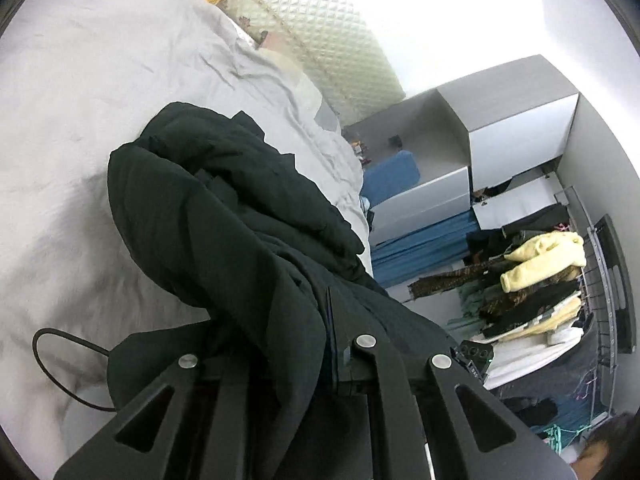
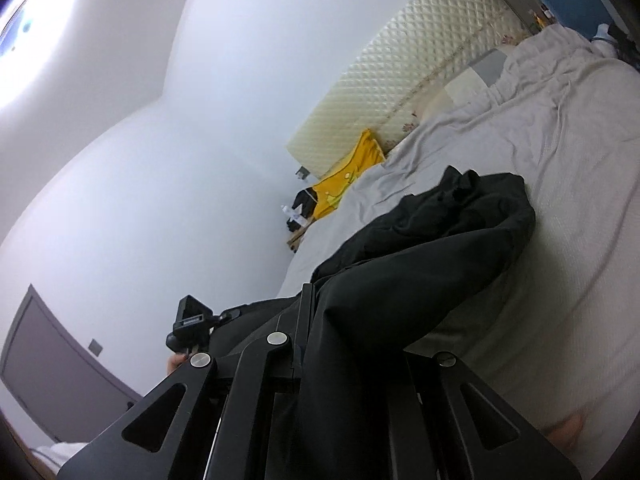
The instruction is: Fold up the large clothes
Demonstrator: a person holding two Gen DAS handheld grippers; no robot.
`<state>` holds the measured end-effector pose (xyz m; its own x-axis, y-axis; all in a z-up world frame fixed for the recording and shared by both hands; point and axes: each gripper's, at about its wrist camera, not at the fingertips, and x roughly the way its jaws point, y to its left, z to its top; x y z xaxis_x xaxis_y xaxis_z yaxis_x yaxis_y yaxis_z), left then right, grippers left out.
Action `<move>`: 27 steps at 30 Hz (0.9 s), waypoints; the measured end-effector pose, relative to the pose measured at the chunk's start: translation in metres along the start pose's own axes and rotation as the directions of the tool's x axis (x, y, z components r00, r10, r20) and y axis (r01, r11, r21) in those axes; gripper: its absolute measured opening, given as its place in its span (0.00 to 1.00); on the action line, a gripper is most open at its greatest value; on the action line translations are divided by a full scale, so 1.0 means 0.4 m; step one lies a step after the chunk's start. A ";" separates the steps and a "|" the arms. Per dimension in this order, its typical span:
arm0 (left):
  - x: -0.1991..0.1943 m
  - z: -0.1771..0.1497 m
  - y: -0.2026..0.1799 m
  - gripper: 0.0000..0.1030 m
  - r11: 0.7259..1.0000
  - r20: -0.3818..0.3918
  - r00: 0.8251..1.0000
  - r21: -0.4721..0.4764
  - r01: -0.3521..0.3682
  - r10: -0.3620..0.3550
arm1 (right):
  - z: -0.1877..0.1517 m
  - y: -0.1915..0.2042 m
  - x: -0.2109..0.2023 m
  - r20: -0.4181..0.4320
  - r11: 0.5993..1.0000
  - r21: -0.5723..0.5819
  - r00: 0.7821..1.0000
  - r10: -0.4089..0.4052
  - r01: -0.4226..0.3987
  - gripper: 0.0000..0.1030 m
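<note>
Black garment [image 1: 240,216] over both grippers' fingers [image 2: 306,312], grip apparently closed, tips hidden.

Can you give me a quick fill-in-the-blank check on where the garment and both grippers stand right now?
1. The garment in both grippers is ____ in colour.
2. The garment's far end rests on the ____.
3. The left gripper is ____ on the garment.
4. The cushion by the headboard is ____ in colour.

Missing words: black; bed; shut; yellow
</note>
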<state>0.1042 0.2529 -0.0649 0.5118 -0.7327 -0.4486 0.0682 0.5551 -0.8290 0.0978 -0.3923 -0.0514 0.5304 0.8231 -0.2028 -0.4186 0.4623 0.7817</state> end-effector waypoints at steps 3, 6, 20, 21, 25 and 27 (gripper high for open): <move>-0.056 -0.046 -0.022 0.08 1.000 -0.003 1.000 -0.003 -0.015 0.015 | -0.042 0.036 -0.047 0.006 1.000 0.004 1.000 0.012 -0.012 0.06; -0.098 -0.094 -0.040 0.08 1.000 -0.012 1.000 -0.007 -0.027 0.027 | -0.084 0.063 -0.083 0.005 1.000 0.026 1.000 0.013 -0.013 0.06; -0.091 -0.115 -0.064 0.09 0.997 -0.061 0.996 -0.044 -0.071 0.068 | -0.066 0.030 -0.090 0.010 0.995 0.095 0.999 -0.031 0.030 0.07; -0.077 -0.101 -0.064 0.10 0.996 -0.064 0.995 -0.042 -0.077 0.074 | -0.065 0.026 -0.088 0.012 0.994 0.102 1.000 -0.028 0.027 0.07; -0.029 -0.034 -0.049 0.10 0.991 -0.082 0.993 -0.096 -0.091 0.084 | -0.001 -0.023 -0.044 0.012 0.989 0.142 0.999 -0.048 0.046 0.08; 0.001 0.002 -0.046 0.10 0.988 -0.088 0.991 -0.108 -0.108 0.099 | 0.026 -0.044 -0.025 0.005 0.986 0.160 0.999 -0.051 0.049 0.08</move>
<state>0.1037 0.2429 -0.0496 0.4389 -0.7060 -0.5557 -0.0804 0.5852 -0.8069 0.1073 -0.4122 -0.0571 0.5547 0.7969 -0.2394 -0.2681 0.4435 0.8552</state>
